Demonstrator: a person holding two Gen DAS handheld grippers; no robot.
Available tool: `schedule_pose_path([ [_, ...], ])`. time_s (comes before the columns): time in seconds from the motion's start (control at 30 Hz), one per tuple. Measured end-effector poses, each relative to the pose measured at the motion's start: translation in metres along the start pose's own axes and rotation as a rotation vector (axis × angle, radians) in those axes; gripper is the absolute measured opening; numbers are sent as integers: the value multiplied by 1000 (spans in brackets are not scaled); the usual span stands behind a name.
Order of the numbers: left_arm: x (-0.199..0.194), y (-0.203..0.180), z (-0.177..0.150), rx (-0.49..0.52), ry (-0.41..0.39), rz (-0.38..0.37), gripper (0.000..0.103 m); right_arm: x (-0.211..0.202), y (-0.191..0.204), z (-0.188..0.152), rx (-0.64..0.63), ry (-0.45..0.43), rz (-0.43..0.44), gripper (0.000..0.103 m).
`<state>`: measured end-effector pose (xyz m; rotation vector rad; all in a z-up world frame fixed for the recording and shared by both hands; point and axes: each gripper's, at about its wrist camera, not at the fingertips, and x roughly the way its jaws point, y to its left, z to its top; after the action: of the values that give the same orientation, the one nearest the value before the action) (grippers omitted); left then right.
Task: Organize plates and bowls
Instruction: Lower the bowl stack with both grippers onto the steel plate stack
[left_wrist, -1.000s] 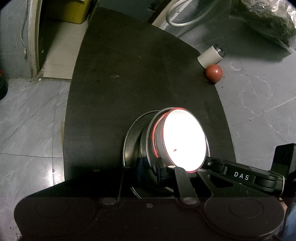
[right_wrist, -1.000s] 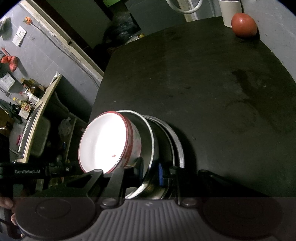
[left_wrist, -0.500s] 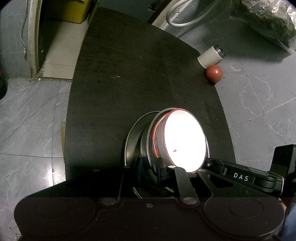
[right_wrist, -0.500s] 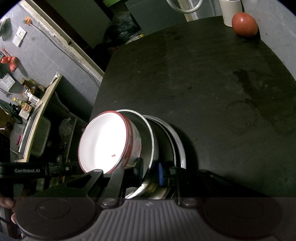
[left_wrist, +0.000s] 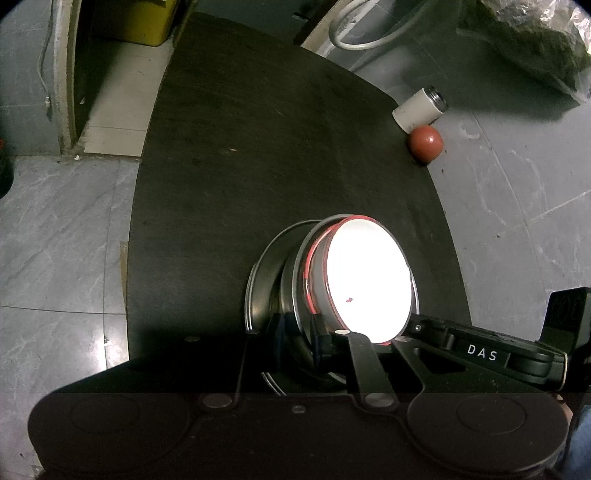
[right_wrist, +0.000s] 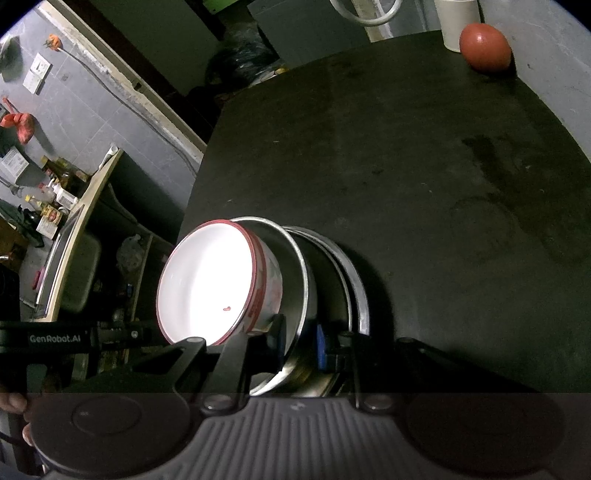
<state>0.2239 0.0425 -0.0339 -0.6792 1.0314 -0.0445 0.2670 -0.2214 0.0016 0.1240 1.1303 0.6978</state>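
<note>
A white bowl with a red rim (left_wrist: 369, 288) (right_wrist: 207, 284) is nested in a steel bowl (left_wrist: 291, 280) (right_wrist: 299, 266), which sits in a wider steel plate (left_wrist: 258, 280) (right_wrist: 360, 295). My left gripper (left_wrist: 299, 339) is shut on the steel bowl's wall at the near side, one finger inside and one outside. My right gripper (right_wrist: 299, 343) is shut on the same wall from the opposite side. The stack is over the black table (left_wrist: 258, 147) (right_wrist: 406, 147). I cannot tell whether it rests on the table or hangs just above it.
A red tomato (left_wrist: 424, 143) (right_wrist: 485, 46) and a white cup (left_wrist: 419, 109) lying on its side are at the table's far edge. Grey tiled floor (left_wrist: 62, 240) surrounds the table. A counter with bottles (right_wrist: 55, 206) stands off to the left.
</note>
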Motion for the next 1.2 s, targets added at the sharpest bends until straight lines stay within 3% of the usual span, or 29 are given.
schedule_pose_path([
  [1.2, 1, -5, -2, 19, -3, 13, 15, 3, 18, -3, -44, -13, -72, 21],
])
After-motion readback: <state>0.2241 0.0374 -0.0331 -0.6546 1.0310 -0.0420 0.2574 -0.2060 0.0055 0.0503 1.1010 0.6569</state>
